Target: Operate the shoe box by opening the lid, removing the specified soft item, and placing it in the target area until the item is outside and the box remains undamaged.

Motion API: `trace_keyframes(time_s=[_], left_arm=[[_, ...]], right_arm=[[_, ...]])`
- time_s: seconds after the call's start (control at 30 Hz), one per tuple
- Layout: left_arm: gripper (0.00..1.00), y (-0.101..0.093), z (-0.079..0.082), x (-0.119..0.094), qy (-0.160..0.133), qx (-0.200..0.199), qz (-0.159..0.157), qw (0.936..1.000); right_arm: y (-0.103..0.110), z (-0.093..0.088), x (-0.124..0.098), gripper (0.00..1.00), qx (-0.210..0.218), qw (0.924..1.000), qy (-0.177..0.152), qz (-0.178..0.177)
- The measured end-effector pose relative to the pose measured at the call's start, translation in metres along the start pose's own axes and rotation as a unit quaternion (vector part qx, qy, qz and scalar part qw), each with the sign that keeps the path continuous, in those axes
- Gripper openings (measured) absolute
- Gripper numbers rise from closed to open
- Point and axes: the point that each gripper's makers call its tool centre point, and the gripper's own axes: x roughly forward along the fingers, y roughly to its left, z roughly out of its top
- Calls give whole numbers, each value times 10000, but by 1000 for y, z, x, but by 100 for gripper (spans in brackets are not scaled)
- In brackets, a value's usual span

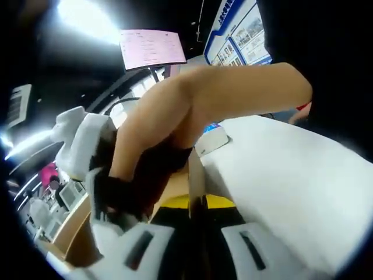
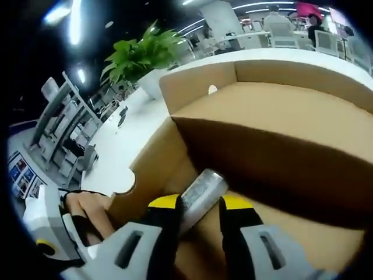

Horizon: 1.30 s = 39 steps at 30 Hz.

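The brown cardboard shoe box [image 2: 274, 105] stands open on a white table, its inside facing the right gripper view. My right gripper [image 2: 201, 207] reaches into the box, its yellow-tipped jaws shut on a silvery grey roll [image 2: 201, 189]. The box's lid flap [image 2: 145, 169], with a round notch in its edge, stands up at the left. In the left gripper view a thin cardboard edge [image 1: 195, 181] runs between the yellow-tipped jaws of my left gripper [image 1: 197, 204], which are shut on it. The left gripper [image 2: 49, 230] also appears beside the lid, held by a hand.
A person's bare forearm [image 1: 233, 96] crosses the left gripper view, leading to the white right gripper [image 1: 81, 146]. A white surface [image 1: 291, 186] lies to the right. A potted green plant [image 2: 143, 52] stands on the table [image 2: 116, 146] behind the box. Desks and chairs stand beyond.
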Motion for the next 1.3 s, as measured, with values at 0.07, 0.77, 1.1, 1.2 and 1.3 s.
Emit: trace_keyframes(time_s=[0.07, 0.77, 1.1, 1.2, 1.3], left_arm=[[6, 0, 0, 0, -2, 0, -1, 10000], [6, 1, 0, 1, -5, 7, 8, 10000], [6, 1, 0, 2, -3, 8, 13, 10000], [6, 1, 0, 2, -2, 10, 14, 10000], [6, 1, 0, 2, -3, 10, 14, 10000]], right_arm=[[0, -5, 3, 27, -74, 9999, 122, -21], [-67, -16, -57, 29, 23, 9977, 140, -662], [-100, -25, -89, 29, -103, 9943, 316, -1010], [-109, -27, -96, 32, -43, 9934, 329, -1102], [-113, -27, -97, 33, 7, 9933, 305, -1113]])
